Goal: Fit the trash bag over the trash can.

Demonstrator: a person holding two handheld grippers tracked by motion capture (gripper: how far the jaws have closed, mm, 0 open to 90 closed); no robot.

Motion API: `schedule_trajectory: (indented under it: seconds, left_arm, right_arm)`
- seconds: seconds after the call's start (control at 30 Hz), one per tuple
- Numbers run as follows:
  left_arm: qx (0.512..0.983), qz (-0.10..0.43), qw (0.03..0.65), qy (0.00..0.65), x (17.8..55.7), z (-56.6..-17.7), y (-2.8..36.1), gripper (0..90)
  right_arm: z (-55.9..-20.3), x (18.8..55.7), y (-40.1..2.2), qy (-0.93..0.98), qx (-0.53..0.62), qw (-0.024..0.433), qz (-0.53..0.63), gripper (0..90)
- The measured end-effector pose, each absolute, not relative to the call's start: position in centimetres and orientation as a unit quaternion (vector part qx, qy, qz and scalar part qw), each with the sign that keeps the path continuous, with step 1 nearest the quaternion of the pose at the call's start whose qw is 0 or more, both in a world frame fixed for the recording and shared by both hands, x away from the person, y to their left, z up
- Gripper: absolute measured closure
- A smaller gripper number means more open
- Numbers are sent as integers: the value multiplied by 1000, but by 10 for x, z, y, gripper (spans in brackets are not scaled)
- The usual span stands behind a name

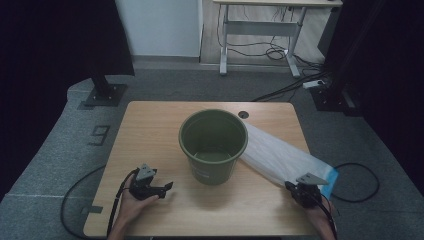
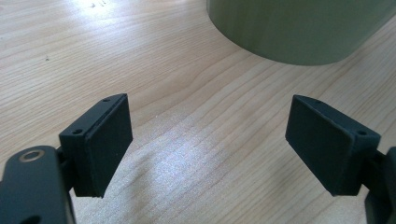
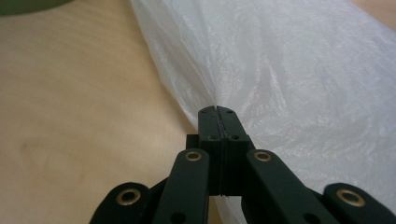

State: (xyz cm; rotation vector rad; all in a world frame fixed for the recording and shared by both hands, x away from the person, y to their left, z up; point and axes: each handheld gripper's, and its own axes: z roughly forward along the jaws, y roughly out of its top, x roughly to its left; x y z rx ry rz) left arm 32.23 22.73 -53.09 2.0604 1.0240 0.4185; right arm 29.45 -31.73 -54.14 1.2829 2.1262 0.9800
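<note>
An olive-green bucket (image 1: 213, 145) stands upright in the middle of the wooden table (image 1: 150, 130), with nothing visible inside it. A translucent white plastic bag (image 1: 280, 157) lies flat to its right, running toward the table's right front corner. My right gripper (image 1: 290, 186) is at the bag's near edge; in the right gripper view its jaws (image 3: 217, 109) are shut on that edge of the bag (image 3: 289, 70), and folds run toward the tips. My left gripper (image 1: 166, 191) rests low at the front left, open (image 2: 208, 140), pointing at the bucket's base (image 2: 299, 28), nothing between its pads.
A round cable hole (image 1: 243, 114) sits in the table behind the bucket. The bag's end has a blue strip (image 1: 332, 177) hanging over the right edge. Cables trail from both grippers off the table front. A desk frame (image 1: 260, 30) and floor cables lie beyond.
</note>
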Motion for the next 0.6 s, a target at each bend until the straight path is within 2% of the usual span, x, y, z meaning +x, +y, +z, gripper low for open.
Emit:
schedule_trajectory:
  seconds: [0.23,0.37,0.4,0.43,0.5,0.53,0.57,0.6]
  left_arm:
    - [811,167,386,406,321,-530,227,147]
    - [809,166,389,408,321,-530,227,147]
    - [808,165,389,409,321,-530,227,147]
    - [810,165,388,408,322,-531,226,147]
    - [810,164,388,408,322,-531,226,147]
    - [810,164,388,407,322,-531,226,147]
    - [811,164,388,406,322,-531,226,147]
    - [811,163,390,406,322,-531,225,147]
  right_arm:
    - [-544,264,-337,771,483,235,342,884]
    - [-536,259,-333,750,493,257,358,625]
    - [-536,259,-333,750,493,257,358,625]
    - [-526,263,-318,742,486,279,366,519]
    - [-521,266,-310,741,482,284,372,485]
    - [-513,278,-292,741,471,285,385,420]
    - [-513,278,-292,741,471,285,385,420]
    - [-509,296,-274,746,459,283,390,371]
